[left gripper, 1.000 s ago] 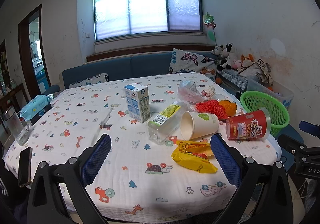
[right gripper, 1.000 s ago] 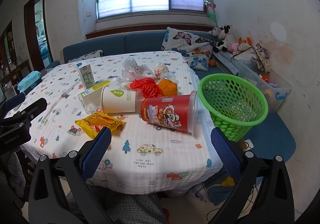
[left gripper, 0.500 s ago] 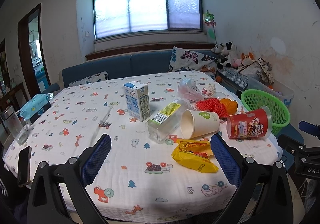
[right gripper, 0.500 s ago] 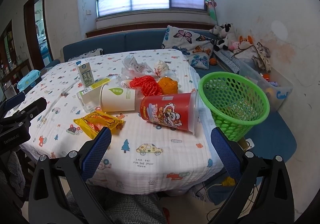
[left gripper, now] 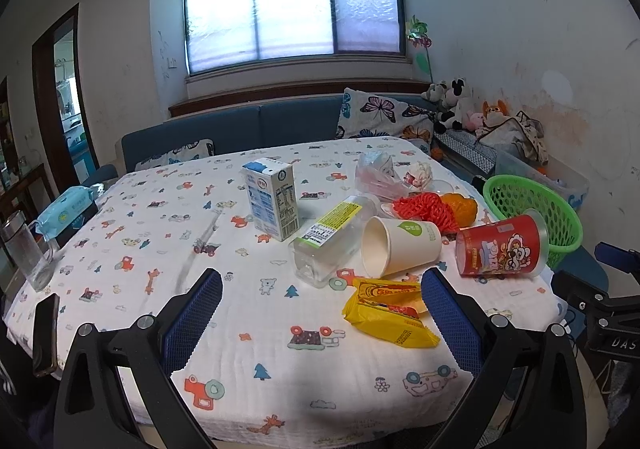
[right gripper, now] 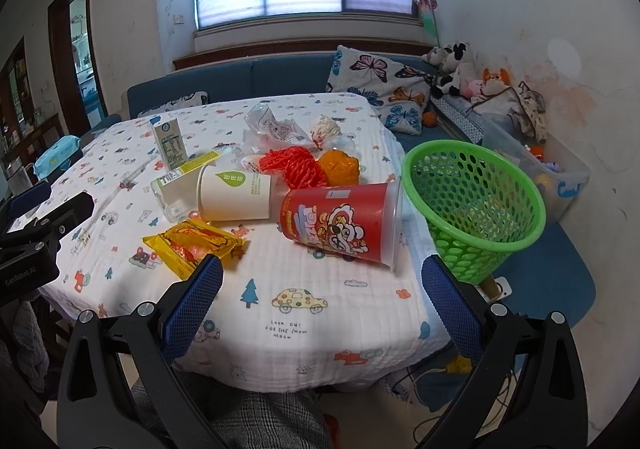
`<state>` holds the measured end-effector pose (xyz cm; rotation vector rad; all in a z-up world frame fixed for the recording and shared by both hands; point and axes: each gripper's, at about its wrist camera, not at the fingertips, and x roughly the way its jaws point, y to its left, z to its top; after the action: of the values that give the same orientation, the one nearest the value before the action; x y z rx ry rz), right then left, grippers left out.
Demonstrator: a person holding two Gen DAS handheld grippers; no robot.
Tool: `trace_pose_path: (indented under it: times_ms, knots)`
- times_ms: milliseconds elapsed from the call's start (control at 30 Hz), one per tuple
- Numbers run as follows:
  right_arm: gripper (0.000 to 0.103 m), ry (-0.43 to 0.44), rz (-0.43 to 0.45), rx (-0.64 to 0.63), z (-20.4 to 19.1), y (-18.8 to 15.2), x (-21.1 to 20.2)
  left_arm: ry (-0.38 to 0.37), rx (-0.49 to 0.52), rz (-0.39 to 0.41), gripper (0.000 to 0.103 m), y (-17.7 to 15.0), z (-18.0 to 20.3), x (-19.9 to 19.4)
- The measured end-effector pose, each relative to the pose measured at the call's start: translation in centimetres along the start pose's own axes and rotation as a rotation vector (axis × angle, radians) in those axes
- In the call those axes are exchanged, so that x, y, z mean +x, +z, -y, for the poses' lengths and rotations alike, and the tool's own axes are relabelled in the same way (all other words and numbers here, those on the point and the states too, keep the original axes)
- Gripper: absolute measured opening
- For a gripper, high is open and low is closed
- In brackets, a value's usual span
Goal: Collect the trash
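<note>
Trash lies on the patterned tablecloth: a red snack cup [right gripper: 340, 225] on its side, a white paper cup [right gripper: 234, 191] on its side, a yellow wrapper [right gripper: 192, 245], a clear plastic bottle [left gripper: 332, 239], a milk carton [left gripper: 272, 199], a red net [right gripper: 294, 167] and an orange piece [right gripper: 340, 167]. A green mesh basket [right gripper: 476, 197] stands off the table's right edge. My left gripper [left gripper: 322, 309] is open above the near table, the yellow wrapper [left gripper: 390, 315] by its right finger. My right gripper [right gripper: 322, 301] is open, just short of the red cup.
A crumpled clear bag [left gripper: 378, 177] and a white wad [left gripper: 420, 173] lie further back. A glass bottle [left gripper: 28, 255], a phone [left gripper: 44, 333] and a wipes pack [left gripper: 64, 211] sit at the table's left edge. A blue sofa [left gripper: 248, 129] runs behind. A person's checked trouser leg [right gripper: 248, 421] shows below.
Both views have shifted only slightly; the right gripper has drifted a little closer to the red cup. Nothing was taken hold of.
</note>
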<state>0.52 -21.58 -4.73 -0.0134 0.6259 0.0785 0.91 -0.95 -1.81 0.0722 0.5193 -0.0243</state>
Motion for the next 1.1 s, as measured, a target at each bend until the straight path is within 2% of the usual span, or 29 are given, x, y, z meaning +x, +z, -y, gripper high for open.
trace_pose_path:
  times_ms: [433,633,867,1100]
  knots:
    - [0.099,0.001,-0.041,-0.022,1.2,0.7,2.0,-0.007,-0.006,-0.049,0.097,0.9,-0.8,1.9]
    - [0.099,0.012,-0.062,-0.073,2.0,1.4,3.3,-0.018,-0.012,-0.081,0.097,1.1,-1.1,3.3]
    - [0.099,0.077,-0.111,-0.110,4.1,2.7,5.4,-0.038,-0.016,-0.111,0.097,1.4,-1.3,4.9]
    - [0.099,0.162,-0.167,-0.169,5.7,4.0,7.5,-0.103,-0.021,-0.159,0.096,1.7,-0.7,7.1]
